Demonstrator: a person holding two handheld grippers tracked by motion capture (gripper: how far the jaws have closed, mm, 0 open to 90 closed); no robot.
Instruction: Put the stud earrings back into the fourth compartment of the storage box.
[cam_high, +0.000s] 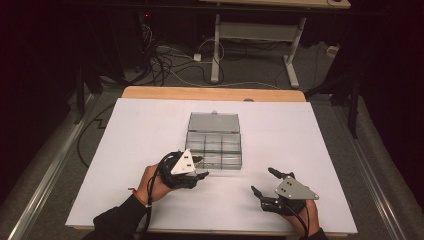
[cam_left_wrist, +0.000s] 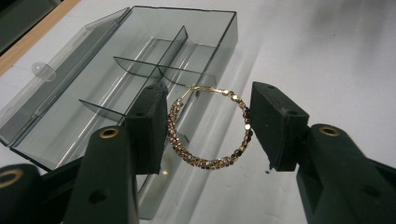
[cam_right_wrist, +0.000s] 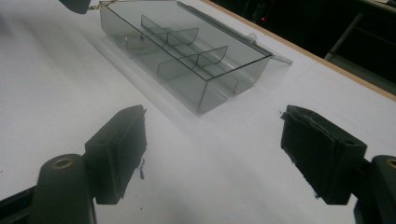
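Left gripper: jaws clamped across a hoop earring, one pad on each side of the ring. Earring is a thin gold-coloured hoop; its lower arc and sides are studded with small sparkling beads, brownish-gold, while the top is a plain wire with a small catch. It hangs upright between the pads, clear of the surface, just beside the near edge of the organizer box, above the white sheet.

Organizer box: smoky transparent plastic, internal dividers forming several compartments, lid swung open flat away from the person. It sits near the middle of the white sheet that covers the wooden table.

Right gripper: jaws spread wide, nothing between the pads, white sheet visible through the gap. In the high view it rests low at the sheet's near right, well apart from the box.

View differences: the left gripper view resolves the earring's beading and the contact with both pads; in the high view the left gripper sits at the box's near left corner and the earring is too small to make out. The right gripper view shows the box side-on with its dividers and lid tab, and a dark jaw tip of the other gripper at its top left corner.
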